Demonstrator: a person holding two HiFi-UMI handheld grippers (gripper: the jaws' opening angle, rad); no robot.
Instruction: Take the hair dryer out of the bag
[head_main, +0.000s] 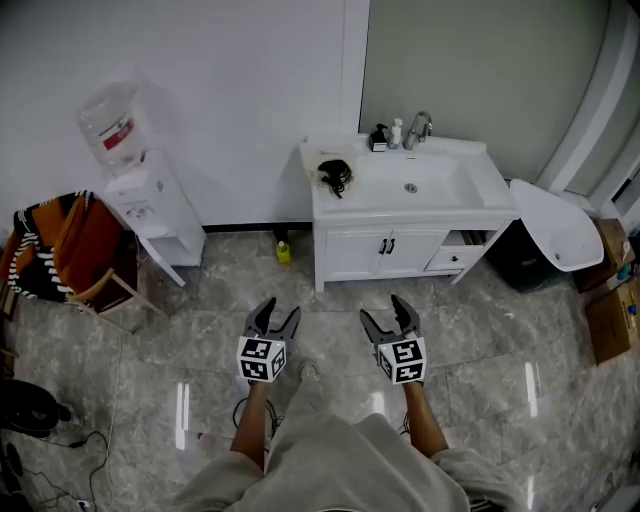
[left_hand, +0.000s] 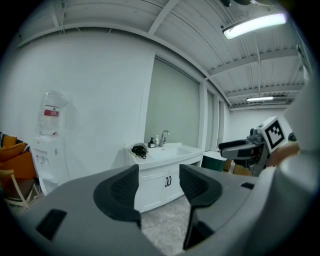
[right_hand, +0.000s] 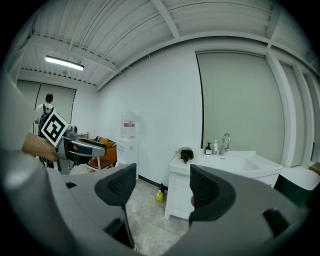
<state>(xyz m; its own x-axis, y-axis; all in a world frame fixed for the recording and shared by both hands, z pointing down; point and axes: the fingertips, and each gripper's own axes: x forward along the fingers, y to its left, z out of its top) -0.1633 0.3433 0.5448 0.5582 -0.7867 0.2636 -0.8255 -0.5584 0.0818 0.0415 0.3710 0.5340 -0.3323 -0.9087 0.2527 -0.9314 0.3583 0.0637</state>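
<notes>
Left gripper, right gripper held side by side over glossy grey marble floor, jaws of both apart, empty; dark tangled bundle lies on white sink cabinet beyond.

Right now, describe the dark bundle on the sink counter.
The dark bundle looks like a small black tangle, perhaps cord, with something pale around it. It lies on the white vanity counter, at its left end beside the basin, apart from the bottles by the tap. Finer detail is too small to tell.
</notes>
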